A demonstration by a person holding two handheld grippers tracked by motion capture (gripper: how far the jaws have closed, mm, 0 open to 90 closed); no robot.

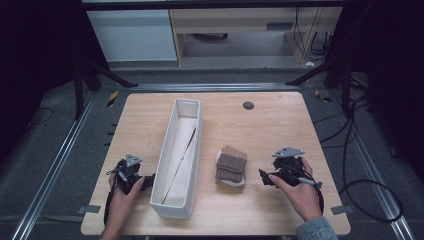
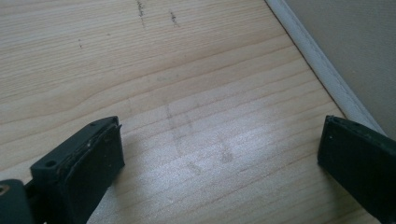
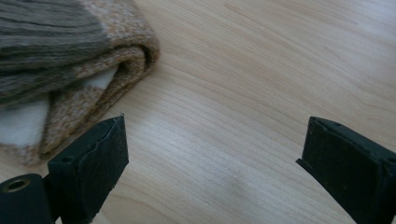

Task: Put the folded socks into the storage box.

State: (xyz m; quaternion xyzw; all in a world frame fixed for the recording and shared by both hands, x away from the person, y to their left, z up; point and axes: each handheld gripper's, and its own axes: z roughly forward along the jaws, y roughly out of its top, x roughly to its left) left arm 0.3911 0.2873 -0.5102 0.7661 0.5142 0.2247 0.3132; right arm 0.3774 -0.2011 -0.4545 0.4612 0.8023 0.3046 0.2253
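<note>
Two grippers rest low over the counter (image 1: 280,120), both with jaws spread wide and nothing between them. Folded socks (image 1: 231,166) lie in a small stack between the long white tray (image 1: 161,200) and the right gripper (image 1: 264,177), so the right hand is plainly the nearer one. Its jaws point toward the stack, which lies just to their left, apart from them; its long axis runs away from the person, roughly parallel to the tray. The left gripper (image 1: 148,181) sits on the tray's far side, just beside its wall. The right gripper view adds the sock's (image 3: 70,70) rolled brown edge and white inner patch near the left jaw; the left gripper view gives bare wood and the tray's rim (image 2: 322,65)
</note>
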